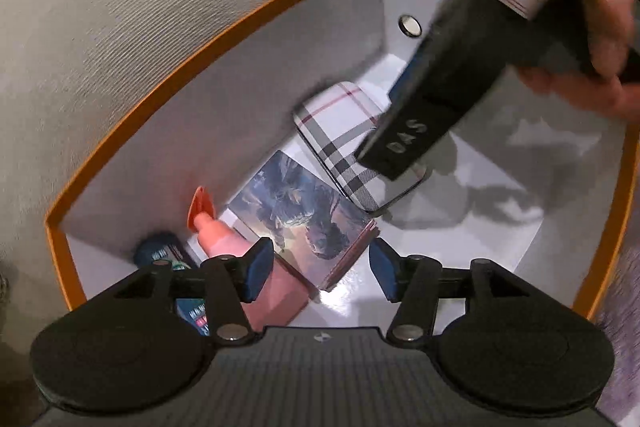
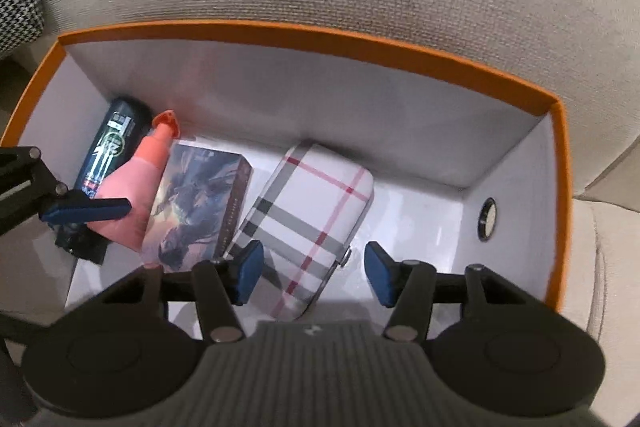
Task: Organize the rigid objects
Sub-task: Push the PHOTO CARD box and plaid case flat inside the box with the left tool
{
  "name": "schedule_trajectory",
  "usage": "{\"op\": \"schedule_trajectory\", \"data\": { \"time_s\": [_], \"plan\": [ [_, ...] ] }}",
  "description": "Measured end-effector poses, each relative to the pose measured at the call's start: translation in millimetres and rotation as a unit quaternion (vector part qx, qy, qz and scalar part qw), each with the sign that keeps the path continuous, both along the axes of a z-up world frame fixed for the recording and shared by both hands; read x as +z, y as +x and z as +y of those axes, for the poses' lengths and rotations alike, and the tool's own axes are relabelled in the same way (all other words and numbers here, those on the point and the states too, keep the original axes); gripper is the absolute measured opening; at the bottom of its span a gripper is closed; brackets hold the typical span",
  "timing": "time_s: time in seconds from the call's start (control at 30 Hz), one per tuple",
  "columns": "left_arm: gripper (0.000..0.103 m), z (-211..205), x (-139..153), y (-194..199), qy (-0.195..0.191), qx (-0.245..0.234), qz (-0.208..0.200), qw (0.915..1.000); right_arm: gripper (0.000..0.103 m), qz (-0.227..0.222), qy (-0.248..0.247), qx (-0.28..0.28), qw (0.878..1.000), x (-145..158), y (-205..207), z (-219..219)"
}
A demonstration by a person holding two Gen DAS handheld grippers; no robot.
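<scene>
Left hand-held gripper (image 1: 322, 275) jaws apart over the picture box (image 1: 304, 215); right hand-held gripper (image 2: 314, 275) apart over the plaid case (image 2: 308, 223), both inside the orange box (image 2: 304, 31). We judge placing done, seemingly; next, lift clear.

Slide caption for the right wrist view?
Open right gripper above plaid case in orange-rimmed box.
</scene>
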State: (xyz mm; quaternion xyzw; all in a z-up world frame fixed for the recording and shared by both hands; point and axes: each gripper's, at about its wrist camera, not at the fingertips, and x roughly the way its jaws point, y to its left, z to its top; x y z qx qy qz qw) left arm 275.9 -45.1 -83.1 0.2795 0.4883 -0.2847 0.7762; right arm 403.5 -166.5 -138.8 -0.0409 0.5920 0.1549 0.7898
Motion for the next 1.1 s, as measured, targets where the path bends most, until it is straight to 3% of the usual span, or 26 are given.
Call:
{"op": "schedule_trajectory", "data": {
  "time_s": [0.17,0.3,0.33,0.5,0.6,0.73,0.9,1.1],
  "plan": [
    [0.066,-11.9,-9.8,-6.1,0.041,-0.042,-0.03,0.9978,0.055,-0.007,-0.004,0.058,0.998,-4.9,3.9,15.0],
    [0.066,-18.6,-18.5,-12.8,0.073,-0.077,-0.057,0.9927,0.034,-0.036,-0.008,0.137,0.99,1.0,-4.6,25.8],
    [0.067,-19.7,-20.1,-14.0,0.078,-0.082,-0.061,0.9916,0.034,-0.037,-0.012,0.142,0.989,1.5,-5.4,27.3],
    [0.067,-17.6,-23.7,-13.4,0.085,-0.084,-0.079,0.9897,0.034,-0.035,-0.006,0.127,0.991,-0.3,-3.2,27.6],
    [0.059,-15.2,-25.9,-11.2,0.102,-0.066,-0.095,0.988,0.034,-0.034,-0.009,0.114,0.993,3.8,-4.4,19.7],
    [0.061,-9.5,-25.2,-7.0,0.091,-0.057,-0.089,0.9902,0.037,-0.029,-0.015,0.105,0.994,1.5,-5.0,10.9],
    [0.061,-9.9,-21.3,-9.6,0.094,-0.055,-0.091,0.9898,0.034,-0.008,0.027,0.068,0.997,-4.4,1.8,4.4],
    [0.061,11.0,-13.1,-3.5,0.068,-0.037,-0.092,0.9928,0.033,-0.02,0.02,0.06,0.998,-0.1,-2.0,9.5]
  ]
}}
